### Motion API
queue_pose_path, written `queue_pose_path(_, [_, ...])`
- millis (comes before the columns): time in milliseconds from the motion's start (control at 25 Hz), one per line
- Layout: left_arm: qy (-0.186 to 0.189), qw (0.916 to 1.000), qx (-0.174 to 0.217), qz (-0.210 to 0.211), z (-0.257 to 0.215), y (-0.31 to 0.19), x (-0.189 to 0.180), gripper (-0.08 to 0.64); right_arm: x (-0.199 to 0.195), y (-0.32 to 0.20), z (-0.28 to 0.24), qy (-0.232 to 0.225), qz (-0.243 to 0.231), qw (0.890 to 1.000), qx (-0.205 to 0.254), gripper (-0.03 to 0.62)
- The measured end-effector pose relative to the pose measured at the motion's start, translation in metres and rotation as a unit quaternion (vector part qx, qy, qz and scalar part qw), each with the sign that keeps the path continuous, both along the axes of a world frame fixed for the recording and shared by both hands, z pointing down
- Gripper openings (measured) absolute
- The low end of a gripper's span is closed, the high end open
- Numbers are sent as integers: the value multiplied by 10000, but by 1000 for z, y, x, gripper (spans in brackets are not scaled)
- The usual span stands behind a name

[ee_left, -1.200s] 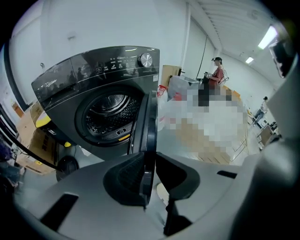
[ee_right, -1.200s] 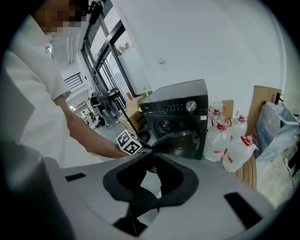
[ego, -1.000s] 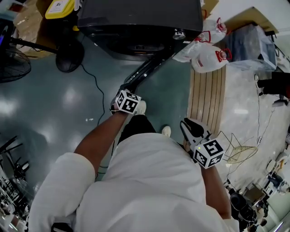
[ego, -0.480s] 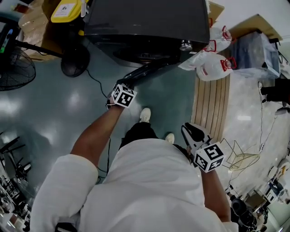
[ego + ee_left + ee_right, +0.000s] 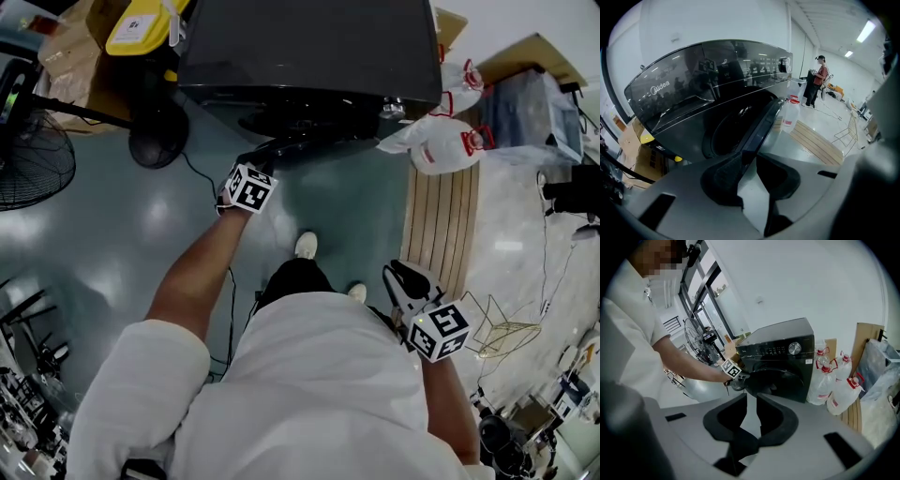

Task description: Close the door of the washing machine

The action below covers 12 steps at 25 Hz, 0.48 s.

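Head view cuts off the washing machine [image 5: 309, 47].

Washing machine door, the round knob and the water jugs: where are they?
door [image 5: 780, 383]: right gripper view, middle of its dark round front.
round knob [image 5: 794, 348]: right gripper view, its shiny face.
water jugs [image 5: 842, 399]: right gripper view, the nearest jug's clear body.

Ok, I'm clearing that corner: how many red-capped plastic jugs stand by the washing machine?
4 jugs, all right of the washing machine: one front left, one front right, two behind them, partly hidden; more may be hidden.
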State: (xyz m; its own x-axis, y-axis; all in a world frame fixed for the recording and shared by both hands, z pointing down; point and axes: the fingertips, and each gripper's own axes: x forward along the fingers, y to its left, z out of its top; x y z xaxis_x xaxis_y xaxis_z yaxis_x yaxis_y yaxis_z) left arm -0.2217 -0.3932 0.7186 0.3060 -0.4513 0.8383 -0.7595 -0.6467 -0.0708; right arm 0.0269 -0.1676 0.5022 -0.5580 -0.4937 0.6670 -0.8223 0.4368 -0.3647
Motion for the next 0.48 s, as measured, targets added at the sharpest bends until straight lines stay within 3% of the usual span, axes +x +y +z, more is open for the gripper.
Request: queue_pose_path(480, [46,9988,286,-391,-4,-65,-15,89,11,-6,-2,133,170,9997,-87,69])
